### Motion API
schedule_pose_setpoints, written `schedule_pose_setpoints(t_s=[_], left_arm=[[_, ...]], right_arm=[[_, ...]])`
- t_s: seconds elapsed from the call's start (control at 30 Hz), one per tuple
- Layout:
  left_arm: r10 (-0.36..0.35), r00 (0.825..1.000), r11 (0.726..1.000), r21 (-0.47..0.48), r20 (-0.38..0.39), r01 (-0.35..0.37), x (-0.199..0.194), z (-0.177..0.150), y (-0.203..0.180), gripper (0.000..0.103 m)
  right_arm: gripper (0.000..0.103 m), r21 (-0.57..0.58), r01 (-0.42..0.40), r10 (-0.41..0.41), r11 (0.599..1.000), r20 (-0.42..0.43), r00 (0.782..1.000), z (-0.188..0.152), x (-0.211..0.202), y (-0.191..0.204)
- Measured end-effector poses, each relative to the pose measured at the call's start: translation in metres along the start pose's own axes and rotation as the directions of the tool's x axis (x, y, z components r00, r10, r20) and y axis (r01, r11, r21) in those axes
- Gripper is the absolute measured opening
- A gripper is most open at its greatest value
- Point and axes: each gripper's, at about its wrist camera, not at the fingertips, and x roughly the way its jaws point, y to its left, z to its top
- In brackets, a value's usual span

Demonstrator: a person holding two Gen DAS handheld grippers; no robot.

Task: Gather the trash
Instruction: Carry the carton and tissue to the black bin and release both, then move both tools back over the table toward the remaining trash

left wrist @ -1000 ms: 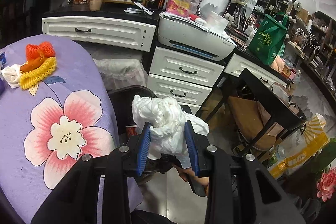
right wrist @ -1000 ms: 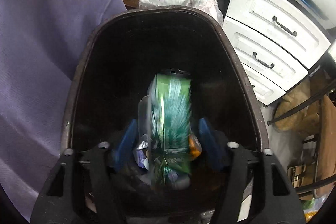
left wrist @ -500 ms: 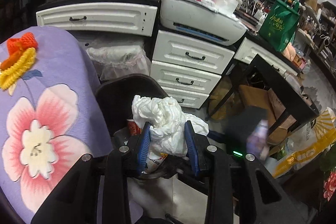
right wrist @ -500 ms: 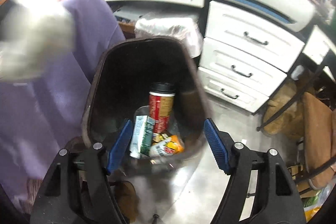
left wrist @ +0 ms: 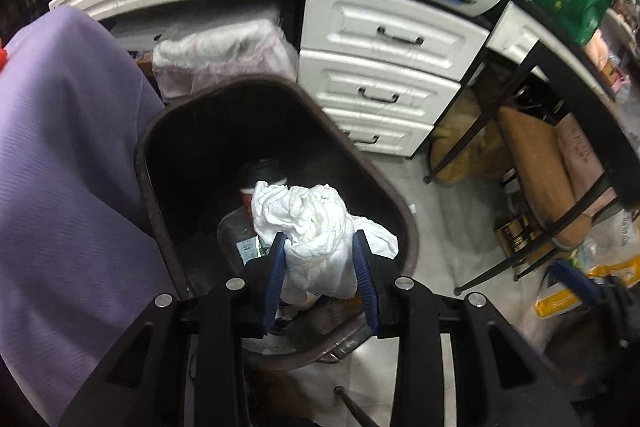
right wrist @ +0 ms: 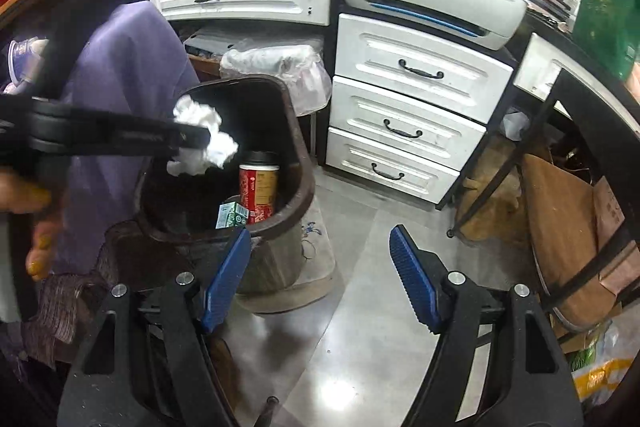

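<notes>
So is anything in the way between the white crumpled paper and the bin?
Nothing visible blocks it. The left gripper holds the white crumpled paper right above the brown bin, whose mouth is open. Only a red cup and green carton lie inside, lower down.

- The left gripper (left wrist: 320, 267) has carried the crumpled tissue (left wrist: 308, 223) from beside the purple cloth (left wrist: 68, 155) to over the bin (left wrist: 160, 131).
- The right gripper (right wrist: 320, 279) has dropped the green carton (right wrist: 232, 215) into the bin, its jaws opening empty, and pulled back.

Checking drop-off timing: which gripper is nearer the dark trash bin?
Left. The left gripper, shut on the white tissue wad, hangs over the dark trash bin; the right gripper is open and empty, off to its side.
</notes>
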Motion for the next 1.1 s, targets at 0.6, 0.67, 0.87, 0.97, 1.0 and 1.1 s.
schedule_pose_setpoints(t_s=[0.6, 0.67, 0.87, 0.97, 1.0, 1.1], left_arm=[[0.005, 0.999, 1.0, 0.003, 0.04, -0.005, -0.01, 0.001, -0.007, 0.064], [-0.006, 0.996, 1.0, 0.008, 0.088, 0.005, -0.028, 0.002, -0.01, 0.071], [-0.053, 0.974, 0.999, 0.003, 0.219, 0.053, -0.089, 0.0, -0.012, 0.086], [-0.063, 0.961, 0.998, 0.014, 0.268, 0.061, -0.118, -0.005, -0.009, 0.091], [-0.058, 0.957, 0.998, 0.015, 0.285, 0.056, -0.13, -0.008, -0.005, 0.092], [-0.037, 0.95, 0.999, 0.005, 0.31, 0.038, -0.151, -0.014, 0.008, 0.096]], right_arm=[[0.072, 0.029, 0.046, -0.047, 0.999, 0.026, 0.999, -0.007, -0.017, -0.01], [0.072, 0.046, 0.061, -0.062, 0.997, 0.034, 0.997, -0.006, -0.02, -0.014], [0.072, 0.058, 0.066, -0.069, 0.996, 0.062, 0.996, 0.0, -0.029, -0.015], [0.072, 0.046, 0.033, -0.037, 0.998, 0.073, 0.997, 0.007, -0.033, -0.006], [0.072, 0.037, 0.022, -0.024, 0.999, 0.077, 0.997, 0.009, -0.034, -0.002], [0.072, -0.005, -0.004, 0.004, 1.0, 0.094, 0.996, 0.018, -0.038, 0.016]])
